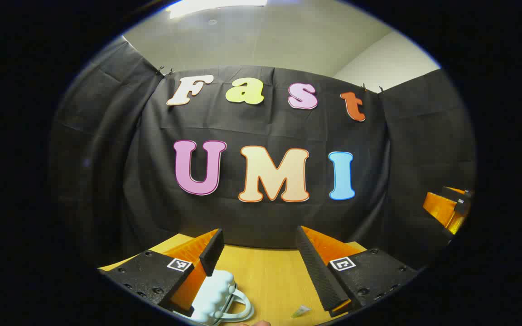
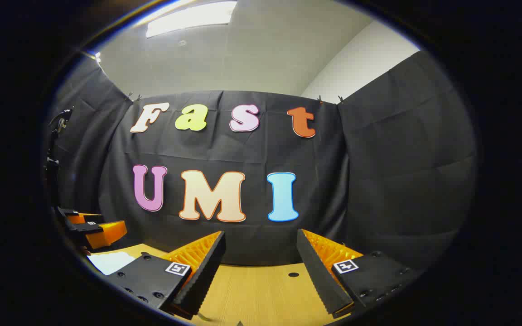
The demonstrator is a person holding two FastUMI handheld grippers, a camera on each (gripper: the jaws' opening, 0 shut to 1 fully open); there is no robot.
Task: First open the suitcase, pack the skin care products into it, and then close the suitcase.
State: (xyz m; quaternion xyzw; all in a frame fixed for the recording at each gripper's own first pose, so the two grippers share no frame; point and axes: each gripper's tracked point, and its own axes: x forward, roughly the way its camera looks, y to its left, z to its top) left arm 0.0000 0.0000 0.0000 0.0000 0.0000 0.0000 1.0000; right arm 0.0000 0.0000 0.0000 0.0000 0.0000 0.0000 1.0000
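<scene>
In the left gripper view, a small white bumpy suitcase [image 1: 218,294] with a loop handle lies on the wooden table [image 1: 270,276], low and just right of my left finger, partly hidden by it. A small pale sachet [image 1: 301,310] lies near the right finger. My left gripper [image 1: 259,235] is open above the table, holding nothing. The right gripper [image 1: 447,207] shows at the far right edge. In the right gripper view, my right gripper [image 2: 261,236] is open over bare table [image 2: 256,290], and the left gripper [image 2: 93,228] hangs at the left above a white shape [image 2: 111,261].
The black cloth wall stands close behind the table's far edge in both views. A small dark hole [image 2: 293,274] sits in the tabletop ahead of the right gripper. A fingertip [image 1: 253,323] peeks in at the bottom of the left gripper view.
</scene>
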